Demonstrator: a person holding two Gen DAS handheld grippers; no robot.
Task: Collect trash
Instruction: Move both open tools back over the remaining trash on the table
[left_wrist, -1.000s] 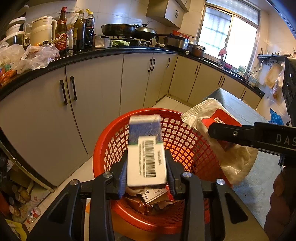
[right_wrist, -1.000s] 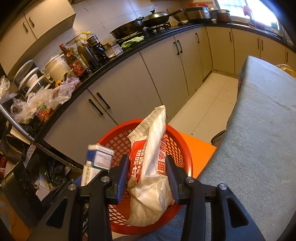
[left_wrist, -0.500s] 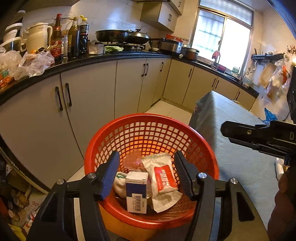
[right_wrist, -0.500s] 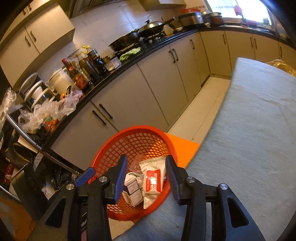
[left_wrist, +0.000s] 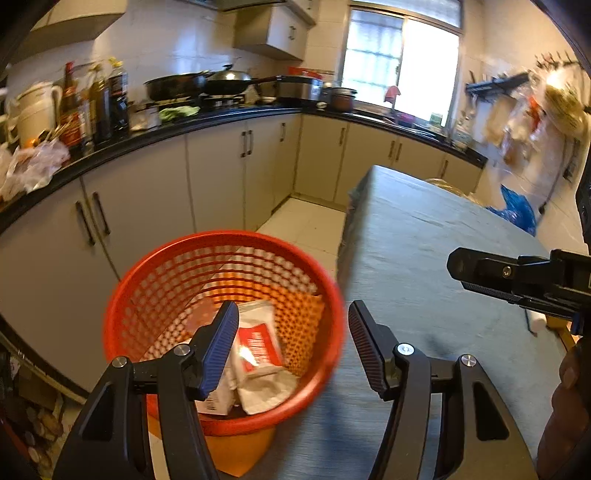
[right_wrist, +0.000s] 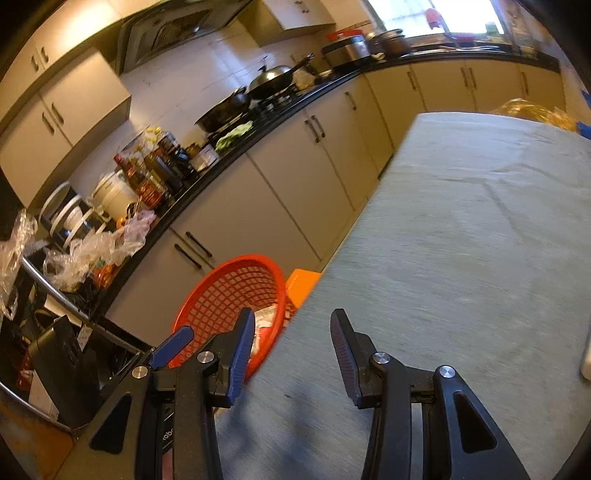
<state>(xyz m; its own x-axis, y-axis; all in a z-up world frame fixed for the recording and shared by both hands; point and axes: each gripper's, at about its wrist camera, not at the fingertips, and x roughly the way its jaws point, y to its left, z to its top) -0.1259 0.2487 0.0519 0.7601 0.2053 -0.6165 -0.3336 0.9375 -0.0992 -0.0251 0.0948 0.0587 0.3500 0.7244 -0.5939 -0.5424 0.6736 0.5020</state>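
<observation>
My left gripper (left_wrist: 290, 325) is released: its jaws stand wide apart with nothing between them. It hangs above the near rim of the red basket (left_wrist: 122, 295), with the left jaw over the basket's inside and the right jaw over the table (left_wrist: 424, 229) edge.

My right gripper (right_wrist: 291, 336) is also released, jaws spread and empty. It sits over the grey table (right_wrist: 461, 221), near the corner closest to the basket (right_wrist: 207, 299). In the left wrist view, one of its jaws shows as a black bar at the right (left_wrist: 517, 275), above the table and well apart from the basket.

Trash location: inside the basket.
- A white pouch (left_wrist: 258, 354) with a red label lies flat on the pile, label up.
- A box (left_wrist: 218, 398) with a barcode lies just left of the pouch, touching it and partly hidden by my left jaw.
- In the right wrist view only a sliver of the pouch (right_wrist: 264, 317) shows over the basket rim.

The basket stands on an orange base (left_wrist: 236, 454) beside the table's end, between table and cabinets (left_wrist: 147, 192). A white object (right_wrist: 585, 358) lies at the table's right edge; I cannot tell what it is. The view is motion-blurred.
</observation>
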